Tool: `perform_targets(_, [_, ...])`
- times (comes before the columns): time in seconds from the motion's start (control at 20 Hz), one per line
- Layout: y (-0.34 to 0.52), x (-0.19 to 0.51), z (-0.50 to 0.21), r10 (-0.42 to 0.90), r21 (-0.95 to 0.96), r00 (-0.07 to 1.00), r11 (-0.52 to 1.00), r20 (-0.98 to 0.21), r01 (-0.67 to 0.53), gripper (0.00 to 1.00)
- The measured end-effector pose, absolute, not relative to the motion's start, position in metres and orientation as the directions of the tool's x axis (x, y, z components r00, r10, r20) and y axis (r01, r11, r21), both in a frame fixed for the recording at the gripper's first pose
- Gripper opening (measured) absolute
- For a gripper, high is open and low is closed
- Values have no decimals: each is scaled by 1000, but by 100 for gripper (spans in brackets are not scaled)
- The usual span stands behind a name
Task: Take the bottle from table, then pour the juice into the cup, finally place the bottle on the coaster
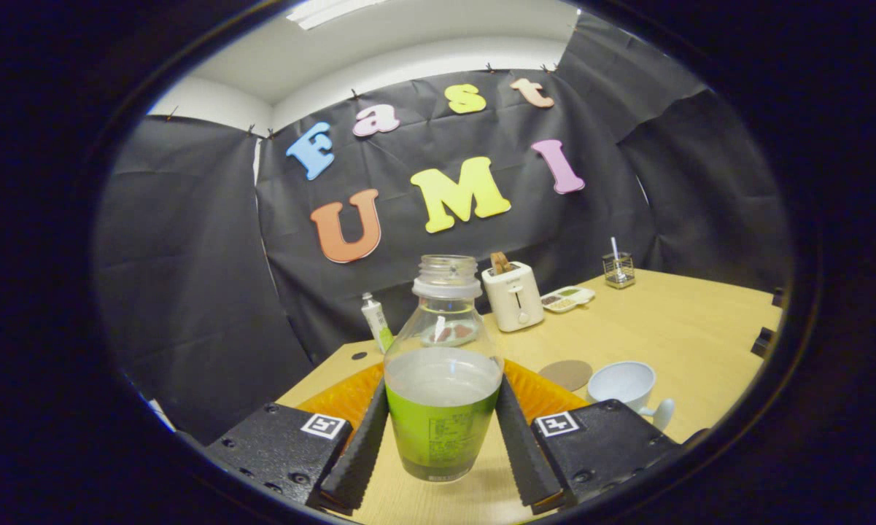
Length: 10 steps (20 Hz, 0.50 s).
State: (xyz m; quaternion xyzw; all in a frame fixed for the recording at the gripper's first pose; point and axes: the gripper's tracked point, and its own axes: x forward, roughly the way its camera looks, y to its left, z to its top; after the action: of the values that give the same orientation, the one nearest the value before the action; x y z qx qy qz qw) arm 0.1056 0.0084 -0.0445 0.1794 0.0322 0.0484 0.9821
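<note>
Gripper view: your gripper (441, 437) is clamped on the uncapped bottle (443, 379), both fingers pressing its sides, upright over the counter (671, 335). Cup (623, 384) and coaster (566, 374) sit just beyond, rightward.

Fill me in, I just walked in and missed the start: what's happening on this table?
A person is working a hand-held gripper, and its two fingers are closed on an uncapped bottle with a green label, partly full of juice. The bottle stands upright between the fingers; whether it is lifted off the table is hard to tell. A white cup sits just beyond the fingers to one side, with a round coaster beside it. Nothing has been poured yet, judging by the bottle's upright pose.
</note>
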Motion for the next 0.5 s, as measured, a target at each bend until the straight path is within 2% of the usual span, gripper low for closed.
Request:
perform_targets(0.25, [-1, 108, -38, 139, 455, 990, 884, -32, -109, 80])
perform_targets(0.5, [0, 115, -30, 219, 622, 975, 760, 29, -189, 80])
